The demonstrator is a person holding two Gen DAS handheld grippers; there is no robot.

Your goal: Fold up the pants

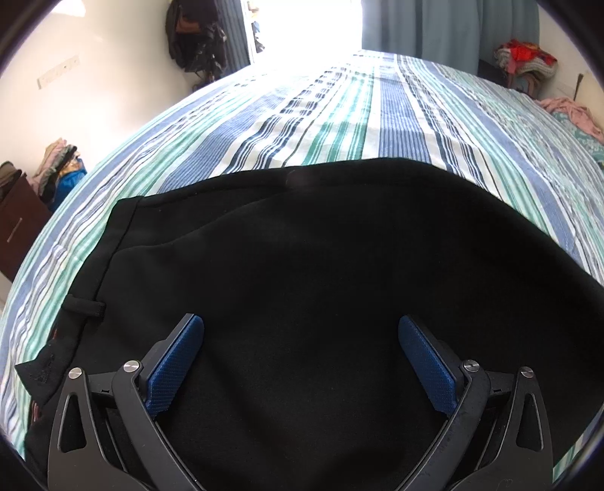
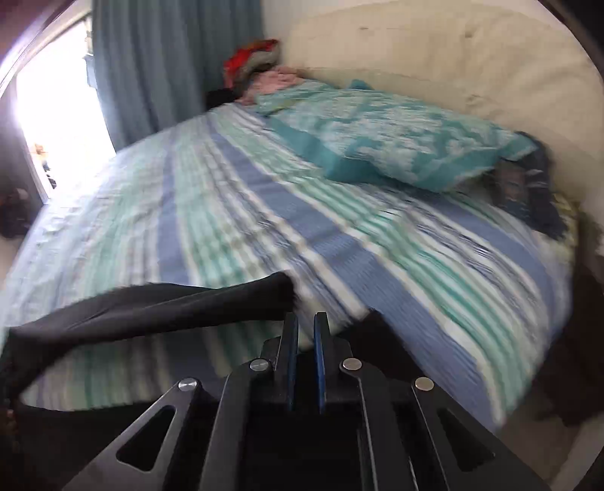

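Black pants (image 1: pixel 302 272) lie spread on a striped bedsheet (image 1: pixel 339 113); the waistband with a belt loop (image 1: pixel 85 306) is at the left in the left wrist view. My left gripper (image 1: pixel 301 328) is open, its blue pads just above the black fabric, holding nothing. In the blurred right wrist view my right gripper (image 2: pixel 305 321) is shut on the black pants (image 2: pixel 151 306), and the cloth stretches away to the left, lifted above the bedsheet (image 2: pixel 264 211).
A teal patterned pillow (image 2: pixel 396 139) and dark items (image 2: pixel 528 189) lie near the cream headboard (image 2: pixel 434 56). Piled clothes (image 1: pixel 524 56) sit at the far corner. A brown dresser (image 1: pixel 19 223) stands left of the bed. Blue curtains (image 1: pixel 453 26) flank a bright window.
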